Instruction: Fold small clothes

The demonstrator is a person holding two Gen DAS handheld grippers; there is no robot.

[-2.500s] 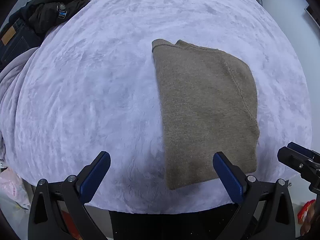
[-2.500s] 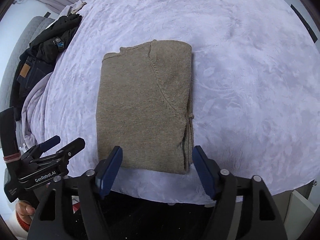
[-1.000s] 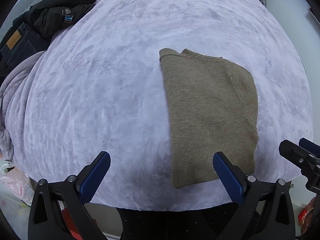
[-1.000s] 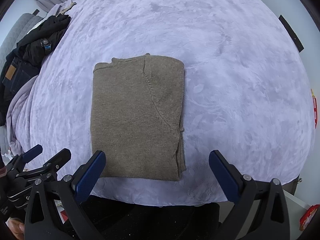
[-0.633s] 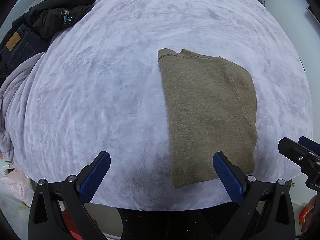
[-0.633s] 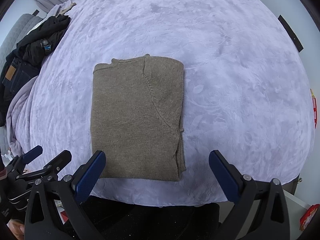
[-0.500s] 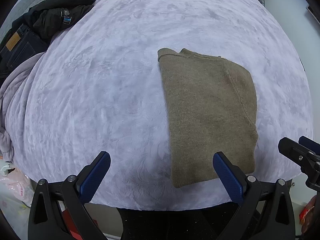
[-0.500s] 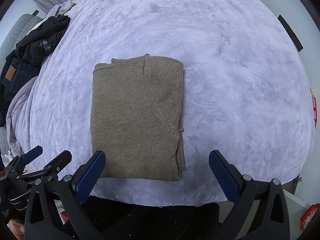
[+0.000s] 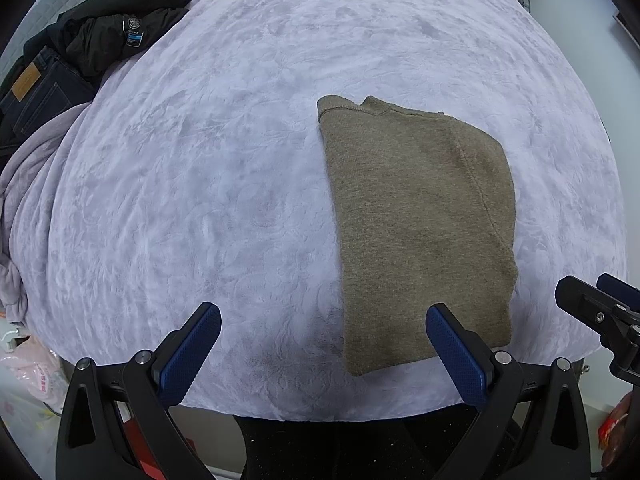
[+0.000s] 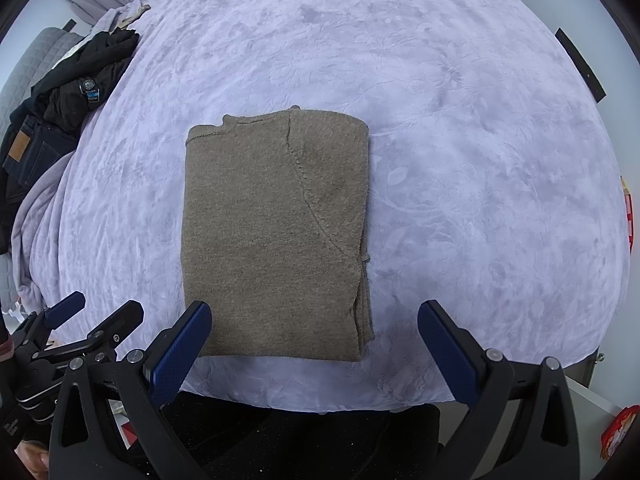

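Observation:
A tan knit sweater [image 9: 420,220] lies folded into a neat rectangle on the lilac bedspread [image 9: 200,180]; it also shows in the right wrist view [image 10: 276,240]. My left gripper [image 9: 320,352] is open and empty, held above the near edge of the bed, just left of the sweater's near corner. My right gripper [image 10: 314,352] is open and empty, held over the sweater's near edge. Neither gripper touches the cloth. The right gripper's fingers [image 9: 592,308] show at the right edge of the left wrist view.
A pile of black clothes [image 9: 116,32] and dark jeans [image 9: 36,96] lies at the bed's far left, also in the right wrist view [image 10: 80,76]. A grey blanket [image 9: 24,200] hangs off the left side. The bed's front edge runs just ahead of both grippers.
The right gripper opened wide and pulled back from the sweater between 2.5 s and 1 s ago. Since then both grippers and the sweater have stayed nearly still.

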